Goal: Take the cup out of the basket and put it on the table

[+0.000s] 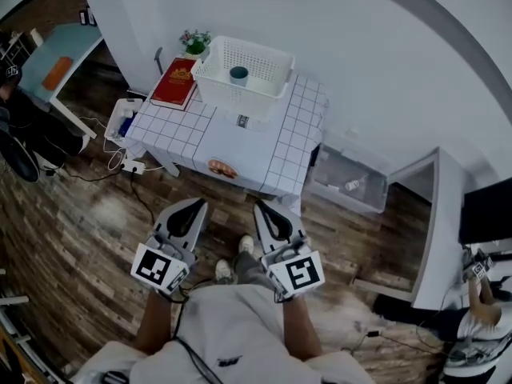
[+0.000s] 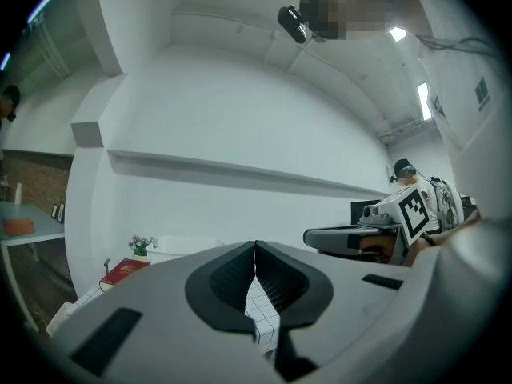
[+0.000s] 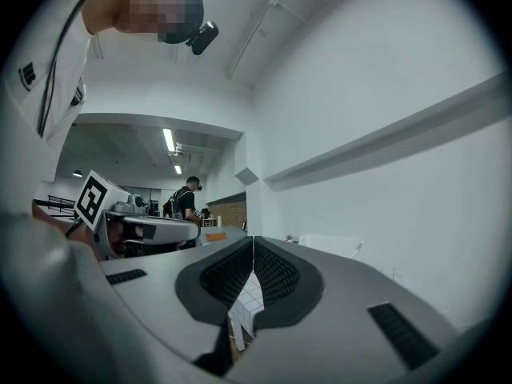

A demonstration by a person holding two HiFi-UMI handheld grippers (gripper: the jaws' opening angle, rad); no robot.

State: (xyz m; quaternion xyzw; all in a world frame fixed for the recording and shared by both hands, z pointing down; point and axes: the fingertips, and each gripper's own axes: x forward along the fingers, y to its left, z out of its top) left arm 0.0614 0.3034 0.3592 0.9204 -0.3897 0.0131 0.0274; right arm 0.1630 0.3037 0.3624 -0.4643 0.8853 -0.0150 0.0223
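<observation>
A blue cup (image 1: 238,74) stands inside the white slatted basket (image 1: 264,61) at the far end of a table with a white grid cloth (image 1: 280,146). Both grippers hang over the wooden floor, short of the table's near edge and pointing level towards it. My left gripper (image 1: 194,206) (image 2: 255,246) is shut with nothing between its pads. My right gripper (image 1: 262,209) (image 3: 253,240) is shut and empty too. From the left gripper view the basket (image 2: 184,245) shows low beyond the jaws; the cup is hidden there. In the right gripper view the basket (image 3: 330,245) sits at the right.
A red book (image 1: 174,82) and a small flower pot (image 1: 195,42) sit left of the basket. An orange item (image 1: 222,167) lies near the table's front edge. A clear bin (image 1: 352,184) stands on the floor to the right; a power strip with cables (image 1: 128,165) lies at the left.
</observation>
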